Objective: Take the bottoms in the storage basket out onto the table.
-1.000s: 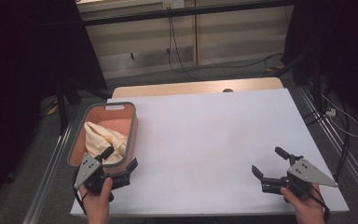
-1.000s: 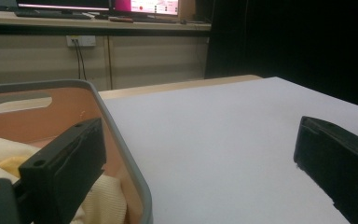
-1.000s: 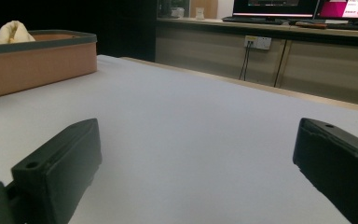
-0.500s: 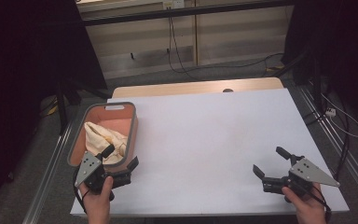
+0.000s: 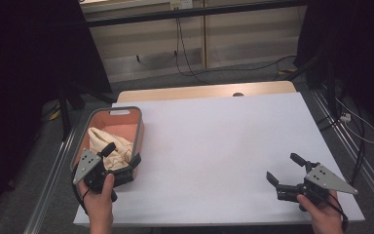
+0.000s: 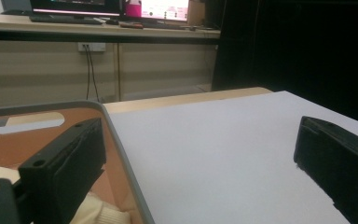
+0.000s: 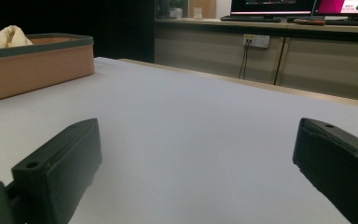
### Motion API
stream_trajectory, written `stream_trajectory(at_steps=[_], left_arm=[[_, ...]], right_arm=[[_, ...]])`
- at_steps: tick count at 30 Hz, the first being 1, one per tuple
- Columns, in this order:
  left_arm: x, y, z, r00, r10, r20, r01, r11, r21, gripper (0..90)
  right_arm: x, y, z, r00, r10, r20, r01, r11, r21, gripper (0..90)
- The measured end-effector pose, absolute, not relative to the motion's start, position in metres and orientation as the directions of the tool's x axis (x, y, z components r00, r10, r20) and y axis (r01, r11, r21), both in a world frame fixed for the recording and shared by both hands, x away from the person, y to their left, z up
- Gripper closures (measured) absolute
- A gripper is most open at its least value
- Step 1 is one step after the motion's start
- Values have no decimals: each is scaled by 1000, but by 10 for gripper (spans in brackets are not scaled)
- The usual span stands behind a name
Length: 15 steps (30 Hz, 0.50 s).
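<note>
A salmon-coloured bin with a grey rim stands at the table's left side and holds a cream cloth. My left gripper hovers over the bin's near right corner, open, with one jaw above the cloth and the other outside the rim. The cloth shows at the bottom of the left gripper view. My right gripper rests low over the white table surface at the front right, open and empty. In the right gripper view the bin stands far off to the left, cloth peeking over it.
A white sheet covers the table, with a wooden strip along the far edge. Cables run on the floor behind. A desk with monitors stands beyond. Dark curtains flank both sides.
Both grippers have hardly moved; the right one has drifted slightly to the right and nearer the front edge. The bin and cloth are as before.
</note>
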State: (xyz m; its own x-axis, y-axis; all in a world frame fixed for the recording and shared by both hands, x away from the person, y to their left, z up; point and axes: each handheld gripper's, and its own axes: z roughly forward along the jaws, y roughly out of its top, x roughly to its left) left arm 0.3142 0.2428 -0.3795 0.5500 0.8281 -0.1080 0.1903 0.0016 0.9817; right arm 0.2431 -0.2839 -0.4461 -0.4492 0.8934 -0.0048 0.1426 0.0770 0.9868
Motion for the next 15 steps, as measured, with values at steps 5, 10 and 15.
stream_trajectory(at_steps=[5,10,15], left_arm=[[320,244,-373,532,833,-154,218,41,975,26],[329,247,-366,518,843,-143,217,32,976,25],[336,250,-363,512,848,-139,224,24,974,26]], right_arm=[[243,-283,-446,-450,893,-7,140,78,987,4],[243,-285,-447,-442,897,-4,144,76,987,5],[244,-286,-447,-441,897,-1,147,73,986,5]])
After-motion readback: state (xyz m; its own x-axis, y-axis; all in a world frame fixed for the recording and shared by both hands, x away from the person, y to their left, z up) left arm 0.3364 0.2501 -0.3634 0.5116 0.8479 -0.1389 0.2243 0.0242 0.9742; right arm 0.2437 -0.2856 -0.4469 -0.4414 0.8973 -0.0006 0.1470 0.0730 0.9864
